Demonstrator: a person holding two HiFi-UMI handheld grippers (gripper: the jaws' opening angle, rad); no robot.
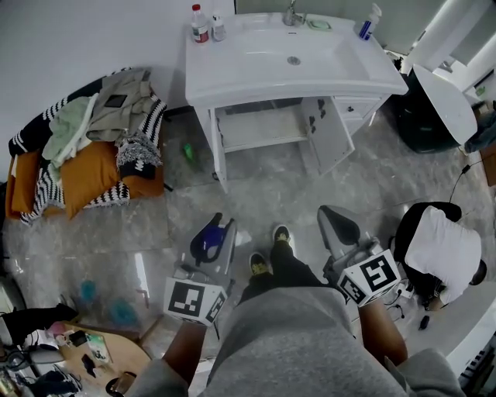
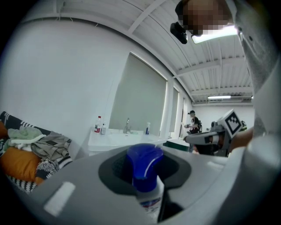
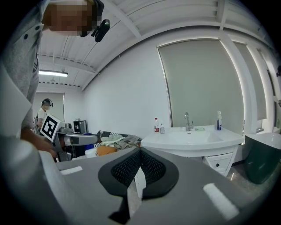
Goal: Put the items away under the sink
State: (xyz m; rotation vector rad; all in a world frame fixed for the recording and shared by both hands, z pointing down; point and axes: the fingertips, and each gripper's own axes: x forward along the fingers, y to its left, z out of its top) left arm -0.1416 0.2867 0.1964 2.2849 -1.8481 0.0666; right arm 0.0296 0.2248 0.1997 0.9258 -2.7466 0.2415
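Left gripper view: left claw (image 2: 143,168) clamps blue-capped bottle (image 2: 147,182) upright between its jaws.

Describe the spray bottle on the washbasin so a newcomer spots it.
Find the white washbasin against the wall. At its back right corner, past the faucet, stands the spray bottle. It is blue-topped and alone; the other two bottles share the back left corner.

Glossy white basin (image 1: 256,58), polished floor (image 1: 263,198)

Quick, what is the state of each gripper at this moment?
Left gripper: closed on a blue-capped bottle.
Right gripper: closed, nothing between its jaws.
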